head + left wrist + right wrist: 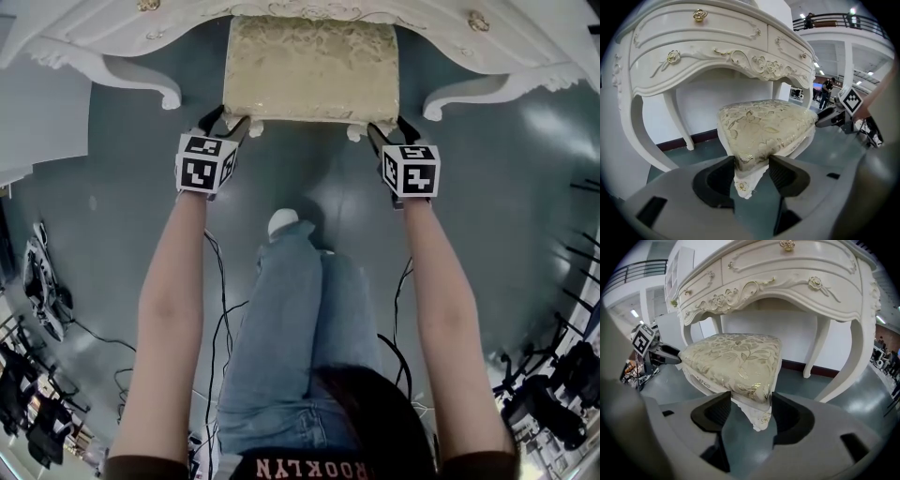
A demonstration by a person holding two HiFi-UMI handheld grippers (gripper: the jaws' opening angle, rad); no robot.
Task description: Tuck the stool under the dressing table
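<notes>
The stool (309, 70), with a cream and gold brocade cushion on a white carved frame, stands partly under the white dressing table (94, 37), between its curved front legs. My left gripper (228, 124) is shut on the stool's near left corner, and my right gripper (386, 131) is shut on its near right corner. In the left gripper view the left gripper (751, 168) has a jaw on each side of the stool (764, 124) corner, below the table's drawers (693, 51). The right gripper (751, 404) clasps the stool (733, 357) the same way under the table (797, 282).
The table's carved legs (141, 80) (487, 89) flank the stool closely on both sides. The person's jeans and white shoe (281, 222) are just behind the stool. Cables (220, 309) trail on the grey floor, and equipment sits at the left (42, 281) and right (553, 384) edges.
</notes>
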